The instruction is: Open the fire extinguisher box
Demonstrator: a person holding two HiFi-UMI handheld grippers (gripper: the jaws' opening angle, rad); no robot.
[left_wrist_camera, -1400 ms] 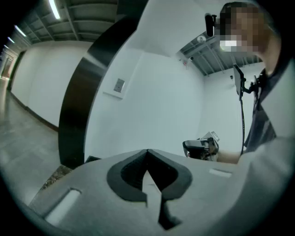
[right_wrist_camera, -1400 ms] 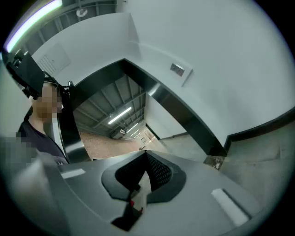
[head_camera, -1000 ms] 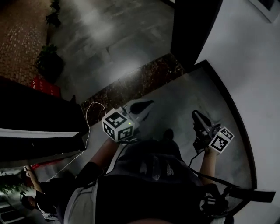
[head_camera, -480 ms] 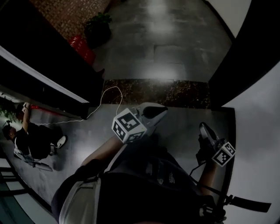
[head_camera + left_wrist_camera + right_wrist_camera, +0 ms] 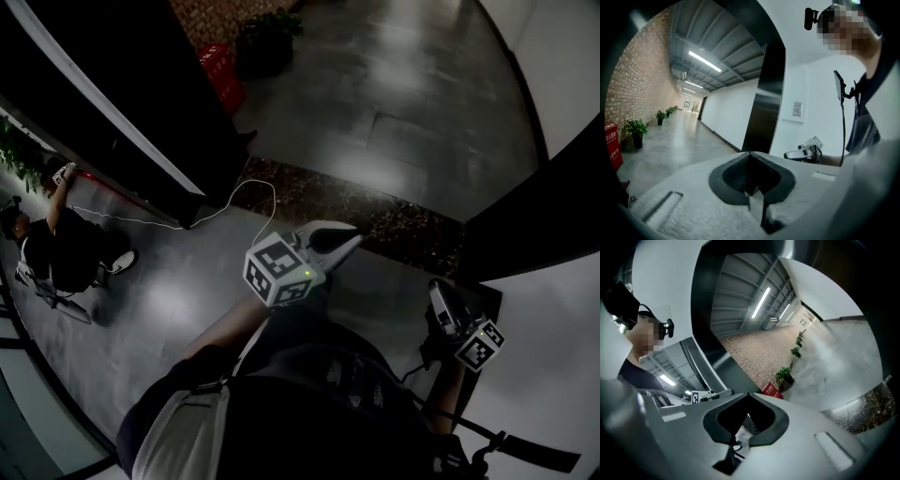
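Corridor, dim. Left gripper [image 5: 345, 240] held out over grey floor [image 5: 394, 84], tongs pressed together, nothing between. Right gripper [image 5: 438, 292] close to white wall [image 5: 553, 375], tongs likewise together, empty. Red fire extinguisher box [image 5: 221, 73] well apart from both, down corridor by brick wall, just beside potted plant [image 5: 267, 37]. Person [image 5: 56, 253] sits on floor at left. White cable [image 5: 275, 204] trails across floor.

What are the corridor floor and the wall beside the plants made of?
Corridor floor: large grey slabs, probably polished stone or concrete; glossy, it mirrors the lights. Wall: bare reddish brick, matt; the mortar joints show.
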